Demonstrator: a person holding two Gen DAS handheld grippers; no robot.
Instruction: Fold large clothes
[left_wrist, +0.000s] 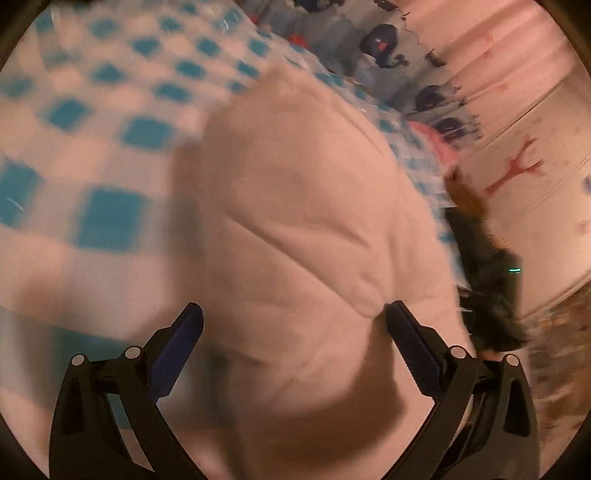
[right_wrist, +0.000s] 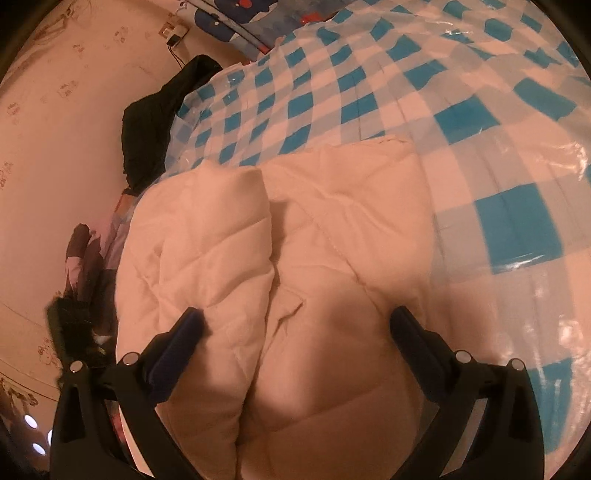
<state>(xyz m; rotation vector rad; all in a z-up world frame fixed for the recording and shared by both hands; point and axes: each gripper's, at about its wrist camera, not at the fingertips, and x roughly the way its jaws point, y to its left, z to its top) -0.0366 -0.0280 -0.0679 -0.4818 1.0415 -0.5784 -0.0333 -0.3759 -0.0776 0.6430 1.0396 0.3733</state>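
A cream quilted padded jacket (right_wrist: 332, 236) lies on a bed with a blue-and-white checked plastic cover (right_wrist: 406, 92). One sleeve (right_wrist: 210, 236) is folded over its left side. My right gripper (right_wrist: 297, 314) hangs open just above the jacket's near part, nothing between its fingers. The left wrist view is blurred: the same jacket (left_wrist: 303, 221) fills its middle, on the checked cover (left_wrist: 92, 147). My left gripper (left_wrist: 293, 310) is open over the jacket, and its right fingertip (left_wrist: 397, 314) is at a crease in the fabric.
A dark garment (right_wrist: 155, 118) lies at the bed's far left edge by a pale wall with cartoon prints (right_wrist: 55, 147). A whale-print cloth (left_wrist: 388, 44) hangs at the bed's far end. In the left wrist view a dark blurred object (left_wrist: 491, 277) is at the right, beside the bed.
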